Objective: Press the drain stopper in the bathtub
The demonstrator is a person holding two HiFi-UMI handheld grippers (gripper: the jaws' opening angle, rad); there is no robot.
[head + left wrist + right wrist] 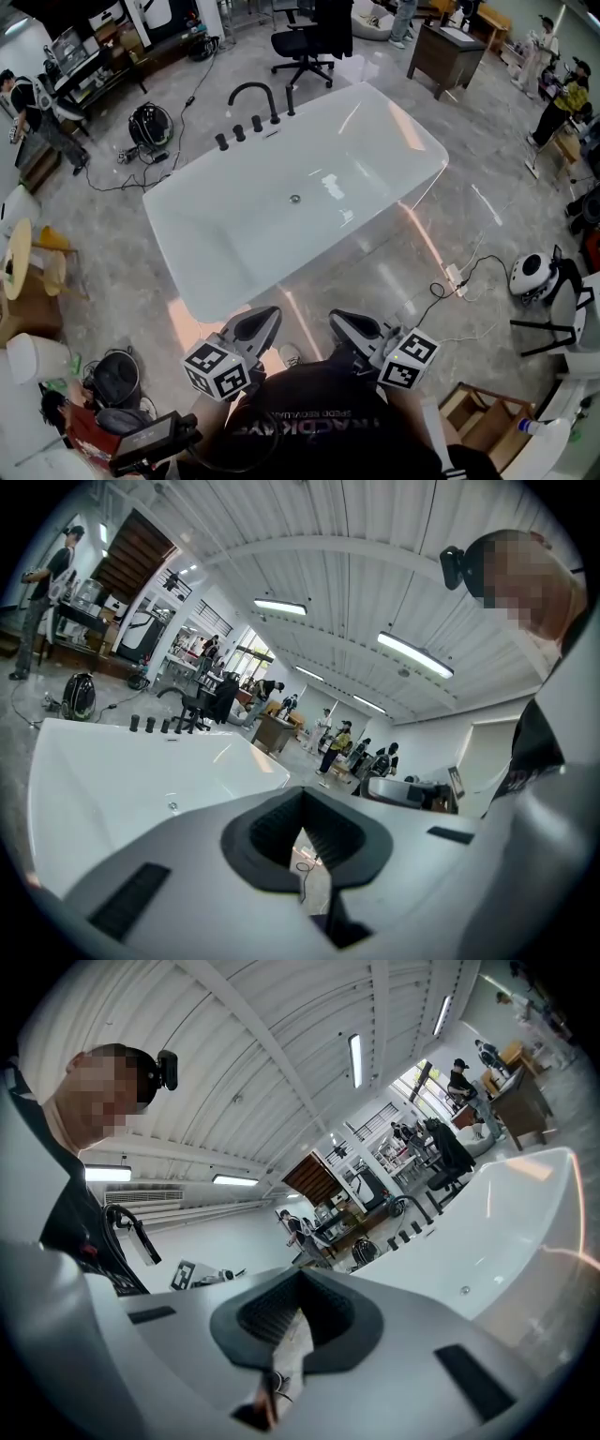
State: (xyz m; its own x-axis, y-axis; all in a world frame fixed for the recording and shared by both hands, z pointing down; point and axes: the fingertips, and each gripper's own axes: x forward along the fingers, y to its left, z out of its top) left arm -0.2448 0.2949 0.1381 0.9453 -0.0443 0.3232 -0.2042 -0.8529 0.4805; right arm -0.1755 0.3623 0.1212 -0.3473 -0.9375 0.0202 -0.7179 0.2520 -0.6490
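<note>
Drain stopper (295, 199), frame centre, on bathtub (187, 234) floor; left gripper (262, 323), right gripper (349, 325) at bottom centre, well short, neither clearly nearer; both jaw pairs together, holding nothing.

Glossy grey floor (394, 272), black office chair (302, 47), possibly a dark cabinet (448, 56), strip lights (412, 653) overhead.

A big open workshop or lab hall. A bathtub (291, 202) stands free on a polished floor (394, 281) among cables (183, 108), an office chair (302, 47), desks (448, 56) and people (561, 98) working.
</note>
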